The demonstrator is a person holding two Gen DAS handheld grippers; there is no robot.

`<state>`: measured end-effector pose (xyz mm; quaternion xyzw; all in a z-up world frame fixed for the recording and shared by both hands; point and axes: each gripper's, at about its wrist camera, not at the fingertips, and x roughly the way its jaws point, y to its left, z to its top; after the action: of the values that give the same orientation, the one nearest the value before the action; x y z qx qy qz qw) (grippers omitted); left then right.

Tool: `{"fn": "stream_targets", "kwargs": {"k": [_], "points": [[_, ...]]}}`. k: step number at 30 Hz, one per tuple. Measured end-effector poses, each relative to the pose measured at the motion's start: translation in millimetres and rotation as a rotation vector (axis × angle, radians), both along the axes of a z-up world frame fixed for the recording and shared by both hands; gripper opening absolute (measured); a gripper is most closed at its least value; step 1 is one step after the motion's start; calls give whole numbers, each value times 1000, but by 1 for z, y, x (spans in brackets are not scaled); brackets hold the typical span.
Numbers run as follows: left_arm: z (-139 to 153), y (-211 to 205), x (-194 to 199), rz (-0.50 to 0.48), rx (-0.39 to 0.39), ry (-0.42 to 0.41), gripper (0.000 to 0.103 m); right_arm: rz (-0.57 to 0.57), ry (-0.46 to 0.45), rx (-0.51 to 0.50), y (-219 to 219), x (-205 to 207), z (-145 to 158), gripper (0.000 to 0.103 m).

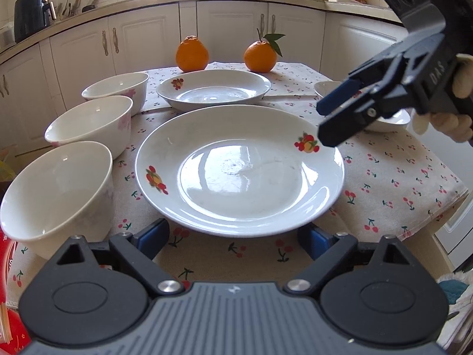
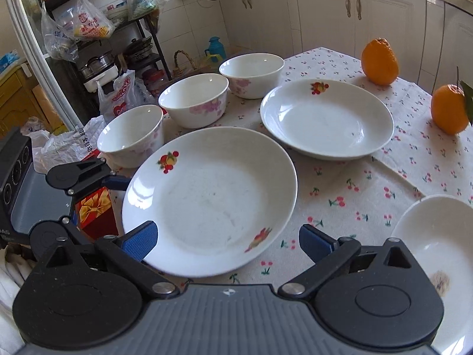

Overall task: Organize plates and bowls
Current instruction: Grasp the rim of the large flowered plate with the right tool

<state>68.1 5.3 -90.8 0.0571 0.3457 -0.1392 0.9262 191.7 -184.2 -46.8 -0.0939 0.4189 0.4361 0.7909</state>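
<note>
A large white plate [image 1: 239, 171] with fruit prints lies nearest on the cherry-print tablecloth. My left gripper [image 1: 233, 236] is open, its blue pads standing either side of the plate's near rim without pressing it. One of its fingers [image 2: 118, 182] reaches the plate [image 2: 210, 198] at its left edge. My right gripper [image 2: 229, 242] is open and empty, hovering over the plate's right rim [image 1: 322, 122]. Three white bowls [image 1: 56, 192] [image 1: 91, 124] [image 1: 118, 88] stand in a row on the left. A second plate [image 1: 212, 88] lies behind, and a third dish [image 2: 437, 251] sits at the right.
Two oranges [image 1: 192, 53] [image 1: 260, 56] stand at the table's far edge. A red gift box [image 2: 94, 210] and plastic bags [image 2: 118, 97] lie off the table beside the bowls. White cabinets [image 1: 230, 29] run behind the table. The tablecloth [image 1: 399, 183] hangs over the right edge.
</note>
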Motion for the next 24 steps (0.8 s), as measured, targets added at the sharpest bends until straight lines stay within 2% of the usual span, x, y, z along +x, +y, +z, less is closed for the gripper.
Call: {"fn": "stream_targets", "kwargs": {"k": [5,13,24], "points": [[0,0,3,-4,-9,6,93,54,19,-43,15,39,-3,103],[0,-2,5,-12,-6,7,93,116,101,-87,36,84,-17,86],[0,-2,4,-14,-1,5,93,197,175,-64,58,104,-27,67]]}}
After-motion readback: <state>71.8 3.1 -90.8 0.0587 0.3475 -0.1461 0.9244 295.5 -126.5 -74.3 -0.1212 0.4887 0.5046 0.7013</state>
